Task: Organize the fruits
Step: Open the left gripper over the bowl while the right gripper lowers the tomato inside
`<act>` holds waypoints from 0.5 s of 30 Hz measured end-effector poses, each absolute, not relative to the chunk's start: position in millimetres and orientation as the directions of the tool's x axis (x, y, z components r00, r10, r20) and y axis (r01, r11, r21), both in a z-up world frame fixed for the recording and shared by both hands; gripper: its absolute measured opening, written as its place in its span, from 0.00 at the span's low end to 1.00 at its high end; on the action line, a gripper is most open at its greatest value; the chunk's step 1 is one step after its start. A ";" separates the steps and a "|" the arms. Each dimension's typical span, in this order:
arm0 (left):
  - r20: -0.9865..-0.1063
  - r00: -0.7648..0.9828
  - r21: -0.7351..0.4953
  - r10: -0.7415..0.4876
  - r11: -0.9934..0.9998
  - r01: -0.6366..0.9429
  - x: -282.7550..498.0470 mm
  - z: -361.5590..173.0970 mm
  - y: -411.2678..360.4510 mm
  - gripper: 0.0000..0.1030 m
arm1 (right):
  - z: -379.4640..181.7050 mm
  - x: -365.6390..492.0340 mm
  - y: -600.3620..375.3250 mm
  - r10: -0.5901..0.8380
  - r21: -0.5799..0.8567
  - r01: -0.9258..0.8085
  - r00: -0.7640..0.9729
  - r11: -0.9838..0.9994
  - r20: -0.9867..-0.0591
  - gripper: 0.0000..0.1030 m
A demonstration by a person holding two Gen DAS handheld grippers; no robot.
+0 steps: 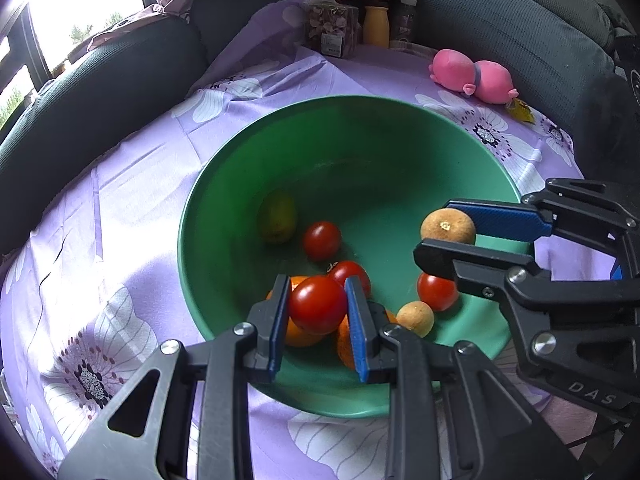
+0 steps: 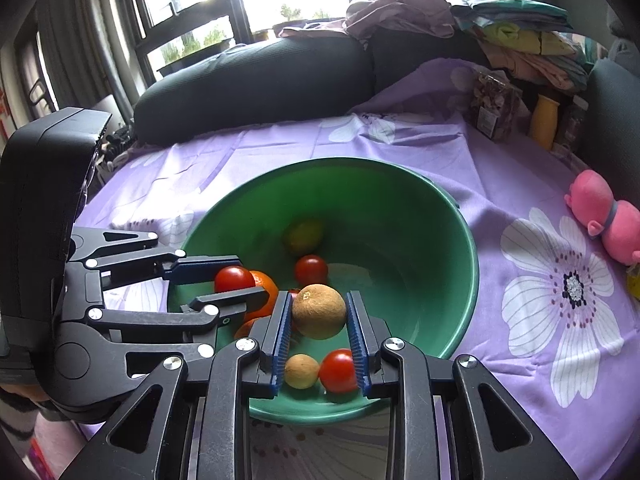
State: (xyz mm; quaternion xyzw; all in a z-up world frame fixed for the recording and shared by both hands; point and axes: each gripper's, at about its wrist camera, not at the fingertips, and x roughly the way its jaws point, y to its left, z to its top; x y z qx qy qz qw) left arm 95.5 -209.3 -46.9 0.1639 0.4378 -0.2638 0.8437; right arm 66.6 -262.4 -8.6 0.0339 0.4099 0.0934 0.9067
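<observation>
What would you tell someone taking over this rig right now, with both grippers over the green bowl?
Left gripper: shut on a red tomato, held above the green bowl.
Right gripper: shut on a tan round fruit, also over the bowl.
In the bowl: a green fruit at the far side, more tomatoes, oranges and a smaller tan fruit nearer you.
Done: most fruit is gathered in the bowl.
Left: likely release both held fruits; no other loose fruit shows on the purple cloth.

Counts: 4 red tomatoes (image 1: 318, 304), 2 tan round fruits (image 1: 448, 226), 2 oranges (image 1: 298, 334), 1 green fruit (image 1: 277, 216), 1 green bowl (image 1: 360, 140), 1 pink plush toy (image 1: 472, 76), 1 yellow bottle (image 1: 376, 26).
</observation>
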 end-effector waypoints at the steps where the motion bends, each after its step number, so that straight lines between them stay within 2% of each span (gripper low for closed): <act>1: -0.826 0.476 0.045 -0.301 0.807 0.589 96.0 -47.4 -209.3 0.27 | -9.1 67.3 -261.9 0.195 0.134 -0.143 0.644 0.981 -0.739 0.28; 15: -0.837 0.467 0.059 -0.287 0.800 0.597 99.1 -51.7 -213.3 0.27 | -13.1 71.9 -258.6 0.178 0.109 -0.148 0.622 0.983 -0.763 0.28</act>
